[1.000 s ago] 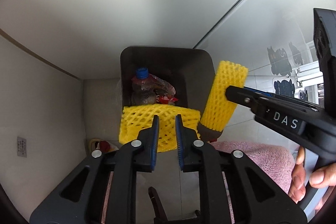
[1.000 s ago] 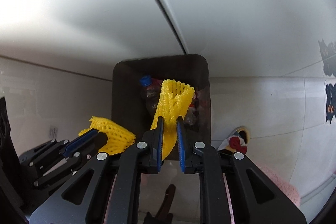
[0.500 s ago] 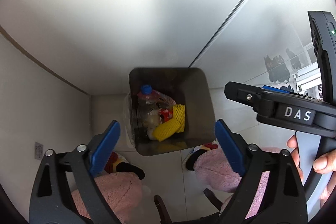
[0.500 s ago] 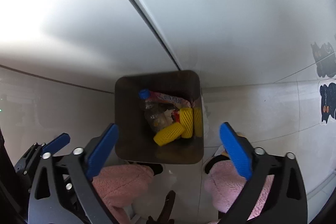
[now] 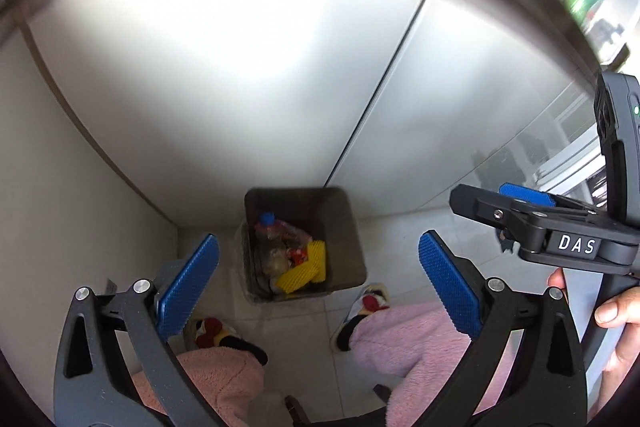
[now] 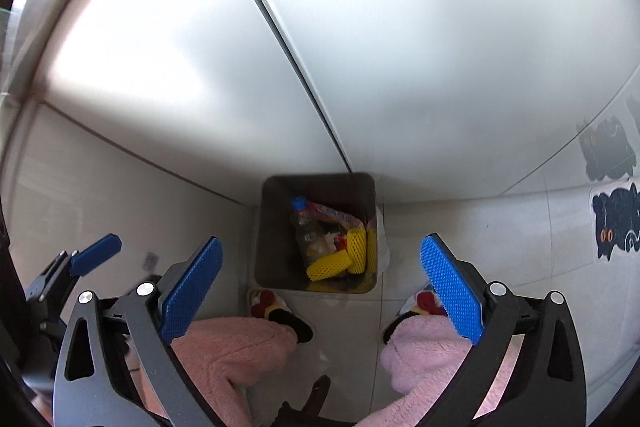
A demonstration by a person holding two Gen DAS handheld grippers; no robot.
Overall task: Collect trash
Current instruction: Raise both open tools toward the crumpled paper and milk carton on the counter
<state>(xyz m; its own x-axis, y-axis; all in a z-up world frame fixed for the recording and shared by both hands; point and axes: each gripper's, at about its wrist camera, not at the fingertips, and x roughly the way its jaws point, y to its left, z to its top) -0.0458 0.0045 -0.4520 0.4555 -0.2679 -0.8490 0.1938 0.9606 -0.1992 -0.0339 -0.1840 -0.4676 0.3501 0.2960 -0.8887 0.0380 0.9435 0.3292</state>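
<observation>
both yellow foam nets (image 6: pixel 346 257) are now being seen lying inside the bin (image 6: pixel 276 227), released a moment ago. the left gripper (image 5: pixel 316 283) is being opened wide, empty; the right gripper (image 6: pixel 320 283) is being held wide open, empty, raised above.

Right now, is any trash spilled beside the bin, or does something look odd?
Nothing stands out. The yellow foam nets and the bottle lie inside the bin, and no trash shows on the floor tiles around it.
</observation>
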